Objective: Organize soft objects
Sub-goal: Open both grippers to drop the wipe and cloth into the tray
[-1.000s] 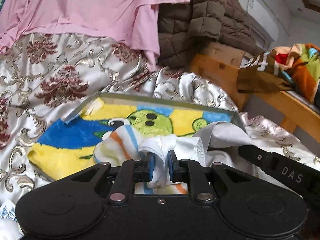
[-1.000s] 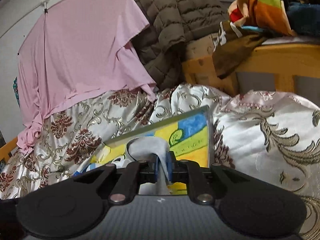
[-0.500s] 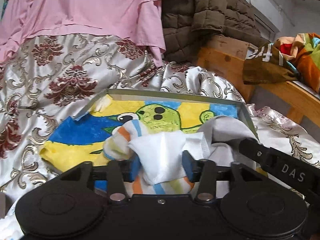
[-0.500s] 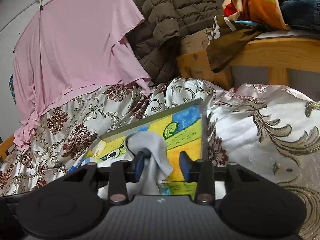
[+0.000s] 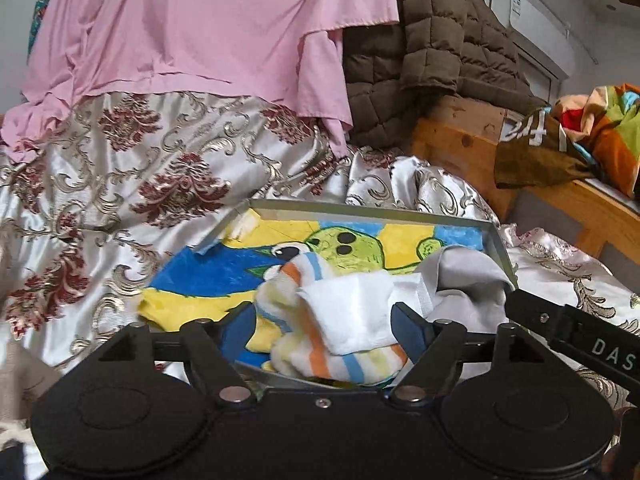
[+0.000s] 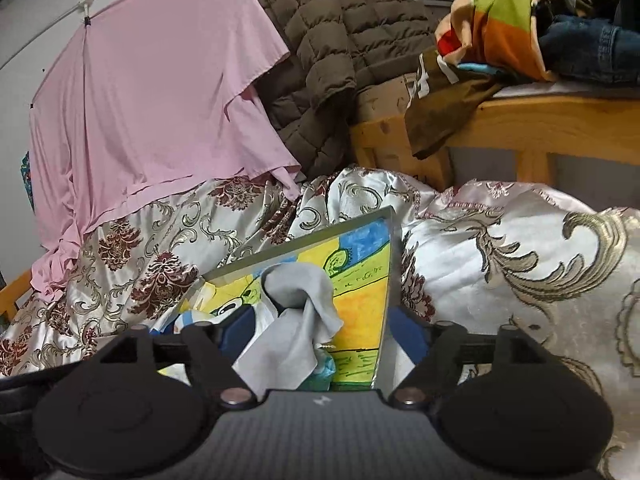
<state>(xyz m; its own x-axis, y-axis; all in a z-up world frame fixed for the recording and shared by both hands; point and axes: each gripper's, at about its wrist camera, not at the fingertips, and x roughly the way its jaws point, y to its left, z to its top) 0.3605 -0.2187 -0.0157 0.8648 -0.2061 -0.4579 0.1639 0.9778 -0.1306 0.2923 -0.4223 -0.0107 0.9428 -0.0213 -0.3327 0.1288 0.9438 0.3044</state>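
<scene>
Low in the frame, a crumpled white cloth (image 5: 352,312) lies on a striped pastel towel (image 5: 320,360) in the cartoon-printed tray (image 5: 360,210), between the left gripper (image 5: 324,320), whose jaws have just spread and let go. The right gripper (image 6: 324,322), likewise released, flanks a limp grey cloth (image 6: 296,320).

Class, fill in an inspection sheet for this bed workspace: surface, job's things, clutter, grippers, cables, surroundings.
Surface: silver floral satin bedspread.
Job's things: striped towel, white folded cloth and grey cloth lie in a shallow metal tray with a cartoon lining.
Clutter: pink sheet, brown quilted jacket, colourful clothes.
Grippers: left gripper and right gripper have just been opening; cloths between the fingers, unpressed.
Cables: nothing seen.
Surroundings: wooden bed frame.
</scene>
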